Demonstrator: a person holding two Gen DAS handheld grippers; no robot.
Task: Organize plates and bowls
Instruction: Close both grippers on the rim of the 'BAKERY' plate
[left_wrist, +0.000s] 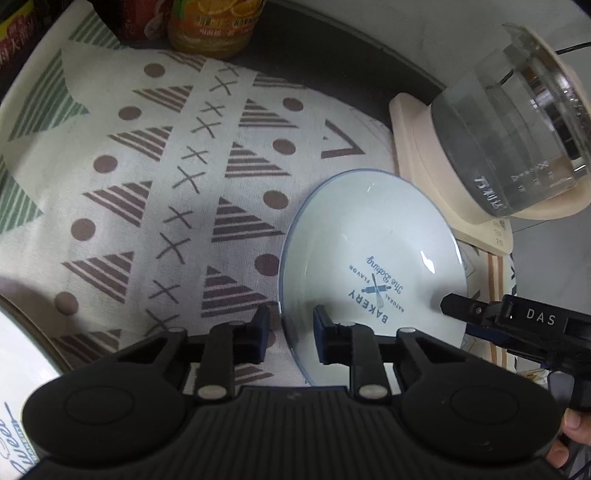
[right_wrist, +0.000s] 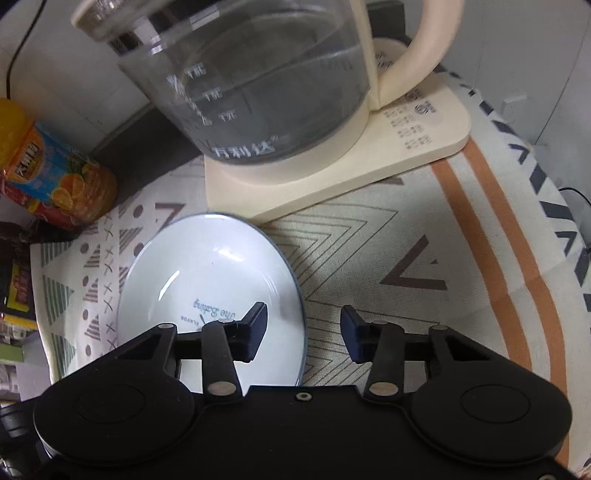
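A pale blue plate (left_wrist: 369, 236) with "BAKERY" print lies on the patterned cloth (left_wrist: 147, 184). My left gripper (left_wrist: 290, 332) is open and straddles the plate's left rim, one finger outside and one over the plate. My right gripper (right_wrist: 303, 328) is open and straddles the plate's right rim (right_wrist: 301, 314); the plate (right_wrist: 207, 266) shows to its left. The right gripper's tip also shows in the left wrist view (left_wrist: 458, 304) at the plate's right edge. A second white dish edge (left_wrist: 18, 369) shows at the far left.
A glass kettle (right_wrist: 258, 74) on a cream base (right_wrist: 332, 177) stands right behind the plate. An orange juice bottle (right_wrist: 55, 177) lies at the back left, with snack packets (left_wrist: 14, 40) beside it. A wall runs behind.
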